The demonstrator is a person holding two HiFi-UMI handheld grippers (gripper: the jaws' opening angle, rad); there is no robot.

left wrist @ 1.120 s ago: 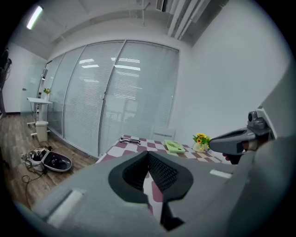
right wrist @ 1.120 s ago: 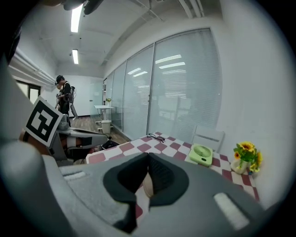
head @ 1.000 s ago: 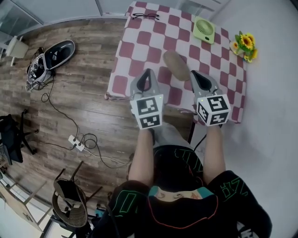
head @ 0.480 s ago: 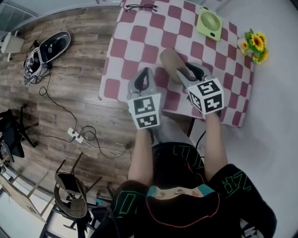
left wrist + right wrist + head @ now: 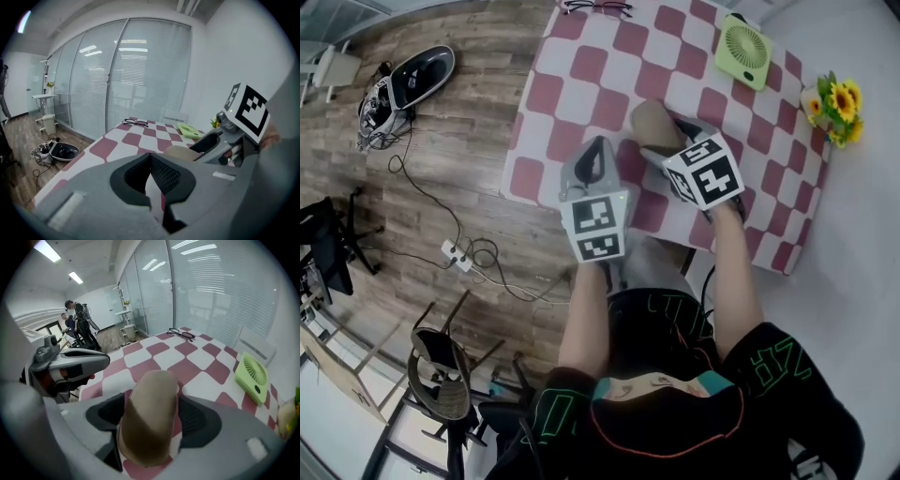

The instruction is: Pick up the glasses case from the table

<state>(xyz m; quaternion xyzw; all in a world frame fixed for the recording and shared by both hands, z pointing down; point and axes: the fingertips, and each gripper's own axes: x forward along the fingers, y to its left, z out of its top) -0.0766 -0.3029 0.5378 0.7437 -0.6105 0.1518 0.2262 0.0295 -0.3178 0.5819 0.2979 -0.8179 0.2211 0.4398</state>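
Straddling the tan glasses case [image 5: 150,394] toward the tabletop [image 5: 187,365]'s near edge with my right gripper [image 5: 153,418], jaws opening, nothing gripped yet; next I must close, then lift.

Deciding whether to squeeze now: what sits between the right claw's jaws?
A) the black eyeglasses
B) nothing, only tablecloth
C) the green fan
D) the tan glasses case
D: in the right gripper view the tan glasses case lies lengthwise between the jaws of the right claw. The jaws are opening and are not pressing on it.
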